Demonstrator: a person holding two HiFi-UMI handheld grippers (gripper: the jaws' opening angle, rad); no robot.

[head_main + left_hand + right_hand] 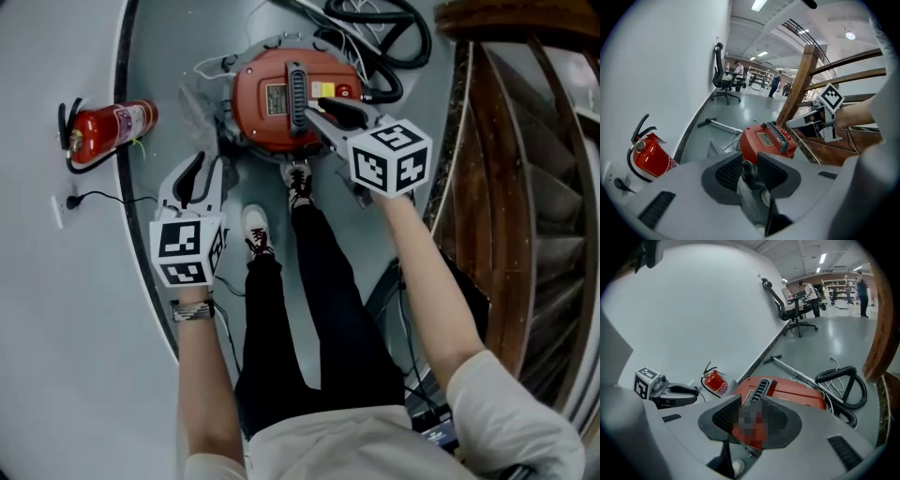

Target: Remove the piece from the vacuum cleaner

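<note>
On the grey floor (169, 56) just ahead of the person's shoes (255, 230), the head view shows us the red vacuum cleaner (272, 108), lying between the curved white wall and a wooden railing (506, 141). Its grey handle (296, 89) faces up, and a black hose (394, 37) is coiled behind it. We see the right gripper (314, 114) held over the top of the vacuum cleaner, with its tips close to the handle. The left gripper (202, 173) is off to the side above bare floor, well apart from the machine. A red fire extinguisher (111, 127) lies near the wall. From the left gripper view, we find the left gripper (749, 171) released, its jaws apart. Something grey and dark shows in the gap, but we cannot tell what it is. The vacuum cleaner (761, 143) is further ahead, the right gripper (797, 124) hangs above it, and the fire extinguisher (651, 157) is at the left. From the right gripper view, the right gripper (750, 418) is also released, with the jaws spread above the vacuum cleaner (797, 392). The handle (759, 389) runs toward the gap. The hose (843, 385) and a metal tube (797, 371) lie beyond, and the left gripper (689, 392) shows at the left beside the fire extinguisher (715, 382).
</note>
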